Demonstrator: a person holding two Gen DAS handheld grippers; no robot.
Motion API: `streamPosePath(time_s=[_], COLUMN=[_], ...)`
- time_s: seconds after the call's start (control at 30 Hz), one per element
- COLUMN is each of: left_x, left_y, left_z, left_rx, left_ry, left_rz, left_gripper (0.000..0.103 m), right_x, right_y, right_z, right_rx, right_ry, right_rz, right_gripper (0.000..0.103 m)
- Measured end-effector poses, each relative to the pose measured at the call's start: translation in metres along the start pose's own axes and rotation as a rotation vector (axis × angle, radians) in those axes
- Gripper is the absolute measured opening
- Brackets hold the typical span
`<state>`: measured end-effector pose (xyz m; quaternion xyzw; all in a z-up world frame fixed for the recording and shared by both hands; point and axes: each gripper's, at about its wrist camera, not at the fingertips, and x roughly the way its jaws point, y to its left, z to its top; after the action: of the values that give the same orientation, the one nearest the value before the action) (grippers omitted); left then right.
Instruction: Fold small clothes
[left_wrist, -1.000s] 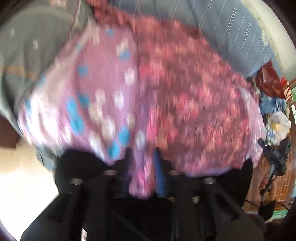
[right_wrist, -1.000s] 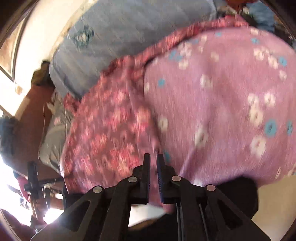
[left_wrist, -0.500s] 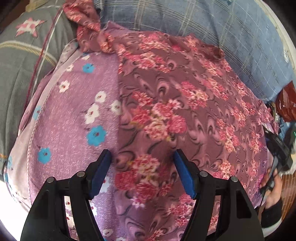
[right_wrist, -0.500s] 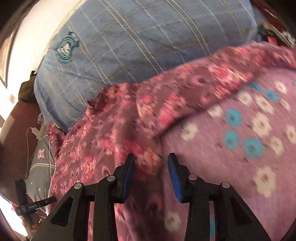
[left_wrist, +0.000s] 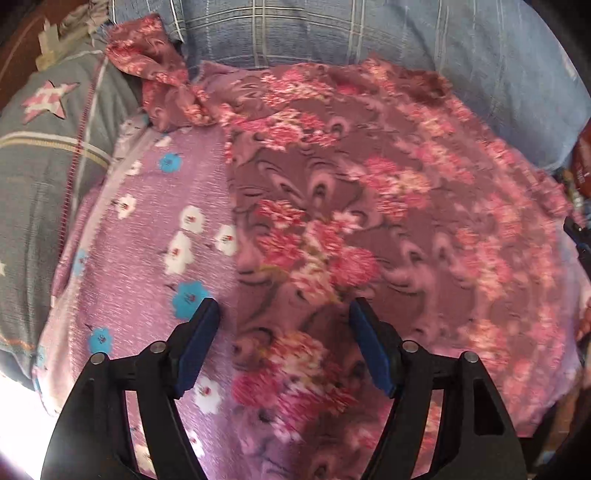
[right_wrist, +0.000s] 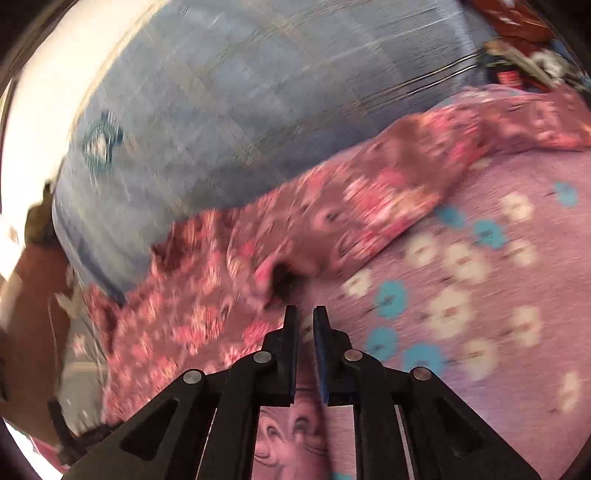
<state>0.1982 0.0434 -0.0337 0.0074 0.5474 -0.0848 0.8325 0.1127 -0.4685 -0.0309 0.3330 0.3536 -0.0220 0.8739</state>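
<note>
In the left wrist view, a grey pillow (left_wrist: 40, 177) with a pink star lies at the far left, touching the left edge of the lilac cloth (left_wrist: 147, 266). That lilac cloth, dotted with white and blue flowers, is spread flat, and the maroon garment (left_wrist: 351, 206) with pink roses lies on top of it, covering its right part. A twisted end of the garment (left_wrist: 159, 77) reaches past the cloth's upper left corner toward the pillow. Behind the lilac cloth sits a blue checked pillow (left_wrist: 424, 40), touching the garment's far edge. The left gripper (left_wrist: 284, 314) hangs just above the garment with its blue-padded fingers spread wide and nothing between them; one finger is over the lilac cloth's seam with the garment, the other over the roses.

In the right wrist view, blurred by motion, the blue checked pillow (right_wrist: 221, 110) fills the upper left. The maroon garment (right_wrist: 332, 221) runs in a rumpled band across the lilac cloth (right_wrist: 480, 295), from lower left to upper right, with a dark fold opening in its middle. The right gripper (right_wrist: 305, 314) sits just beside that fold, fingers drawn to a narrow slit; pink fabric shows between the fingers lower down, but whether they pinch it cannot be told.
</note>
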Motion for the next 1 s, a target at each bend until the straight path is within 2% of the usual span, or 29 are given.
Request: streamPosePath(time_s=[0.07, 0.1, 0.13, 0.27, 0.33, 0.4, 0.53, 0.63, 0.67, 0.7, 0.73, 0.8, 0.9, 1.0], left_x=[-0.009, -0.012, -0.014, -0.003, 0.007, 0.020, 0.035, 0.041, 0.042, 0.042, 0.041, 0.040, 0.042, 0.048], left_y=[-0.001, -0.004, -0.007, -0.030, -0.043, -0.058, -0.082, -0.090, -0.090, -0.090, -0.088, -0.086, -0.083, -0.072], left_z=[0.002, 0.003, 0.005, 0.022, 0.032, 0.043, 0.059, 0.069, 0.073, 0.078, 0.082, 0.089, 0.095, 0.088], left_rx=[-0.001, 0.005, 0.011, 0.032, 0.033, 0.029, 0.059, 0.085, 0.088, 0.084, 0.081, 0.077, 0.075, 0.054], left_ry=[-0.020, -0.032, -0.042, -0.054, -0.039, -0.021, -0.019, -0.041, -0.044, -0.046, -0.052, -0.081, -0.136, -0.164], left_rz=[-0.037, -0.042, -0.047, -0.088, -0.113, -0.144, -0.140, -0.130, -0.137, -0.155, -0.176, -0.206, -0.206, -0.223], left_gripper=[0.072, 0.072, 0.073, 0.073, 0.073, 0.072, 0.073, 0.074, 0.074, 0.074, 0.074, 0.074, 0.074, 0.074], right_x=[-0.026, -0.042, -0.060, -0.106, -0.111, -0.106, -0.076, -0.062, -0.059, -0.058, -0.056, -0.060, -0.071, -0.079], right_y=[-0.026, -0.047, -0.070, -0.142, -0.166, -0.182, -0.193, -0.192, -0.190, -0.188, -0.184, -0.174, -0.148, -0.122], right_z=[0.019, 0.029, 0.038, 0.059, 0.064, 0.068, 0.078, 0.089, 0.094, 0.100, 0.106, 0.112, 0.119, 0.126], right_rx=[0.086, 0.143, 0.212, 0.406, 0.470, 0.505, 0.530, 0.500, 0.478, 0.456, 0.425, 0.372, 0.291, 0.244], right_ry=[-0.083, -0.131, -0.183, -0.320, -0.326, -0.306, -0.286, -0.325, -0.327, -0.324, -0.321, -0.339, -0.379, -0.390], right_rz=[-0.013, -0.033, -0.068, -0.146, -0.143, -0.136, -0.092, -0.106, -0.113, -0.125, -0.146, -0.177, -0.204, -0.200], right_gripper=[0.020, 0.032, 0.039, 0.040, 0.044, 0.044, 0.048, 0.046, 0.044, 0.034, 0.017, 0.016, 0.015, 0.015])
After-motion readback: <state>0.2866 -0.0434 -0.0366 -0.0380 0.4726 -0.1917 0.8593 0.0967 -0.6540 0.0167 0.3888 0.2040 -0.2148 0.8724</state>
